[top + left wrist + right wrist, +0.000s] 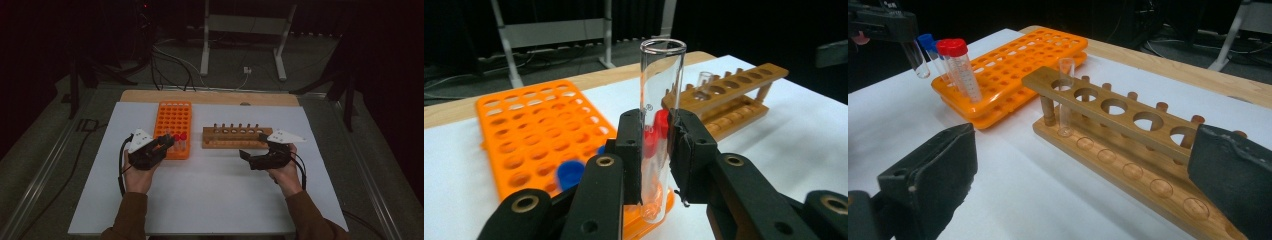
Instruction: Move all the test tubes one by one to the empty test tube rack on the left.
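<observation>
**Glass tube held above the orange rack**

A clear, open-topped glass tube point(659, 125) stands upright between the jaws of the left gripper point(655, 150), which are closed tight on its sides. In the right gripper view the same tube point(914, 59) hangs clear of the table, just beside the near corner of the orange rack point(1013, 65). Red-capped tubes point(959, 65) and a blue-capped tube point(930, 50) stand in that corner of the rack.

To the right of the orange rack lies a wooden rack point(236, 137) with a row of large holes. One short clear tube point(1065, 95) stands in its end hole, the one nearest the orange rack.

The right gripper point(257, 158) hovers in front of the wooden rack, its jaws spread wide with nothing between them. Both racks rest on a white sheet point(210, 200) covering the table.
</observation>
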`<move>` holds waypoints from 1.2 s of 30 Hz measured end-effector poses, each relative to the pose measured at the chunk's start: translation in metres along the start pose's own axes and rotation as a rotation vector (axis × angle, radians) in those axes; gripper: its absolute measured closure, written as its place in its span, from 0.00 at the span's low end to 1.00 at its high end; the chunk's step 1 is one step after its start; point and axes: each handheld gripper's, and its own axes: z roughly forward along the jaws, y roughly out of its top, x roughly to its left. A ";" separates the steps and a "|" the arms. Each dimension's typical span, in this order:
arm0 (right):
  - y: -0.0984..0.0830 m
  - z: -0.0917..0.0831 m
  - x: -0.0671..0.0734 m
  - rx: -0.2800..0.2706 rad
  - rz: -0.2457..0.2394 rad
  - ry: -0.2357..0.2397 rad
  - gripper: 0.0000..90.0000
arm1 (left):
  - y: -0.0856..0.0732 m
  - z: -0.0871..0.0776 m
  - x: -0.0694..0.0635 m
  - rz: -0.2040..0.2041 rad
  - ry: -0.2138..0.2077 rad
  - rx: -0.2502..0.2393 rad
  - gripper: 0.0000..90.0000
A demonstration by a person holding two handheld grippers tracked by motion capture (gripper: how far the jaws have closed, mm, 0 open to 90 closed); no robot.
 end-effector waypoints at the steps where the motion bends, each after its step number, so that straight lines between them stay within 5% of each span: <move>1: -0.001 -0.001 0.000 -0.003 0.004 -0.001 0.00 | -0.001 -0.001 0.001 -0.002 0.004 0.000 0.84; 12: -0.006 -0.004 0.000 -0.006 0.011 0.001 0.00 | -0.005 -0.015 0.020 -0.003 0.064 0.009 0.84; 23: -0.005 -0.006 0.000 -0.014 0.010 0.008 0.00 | -0.012 -0.001 0.039 0.008 0.203 0.024 0.84; 36: -0.007 -0.003 0.002 -0.006 0.011 0.018 0.00 | -0.020 0.023 0.050 -0.029 0.189 0.035 0.84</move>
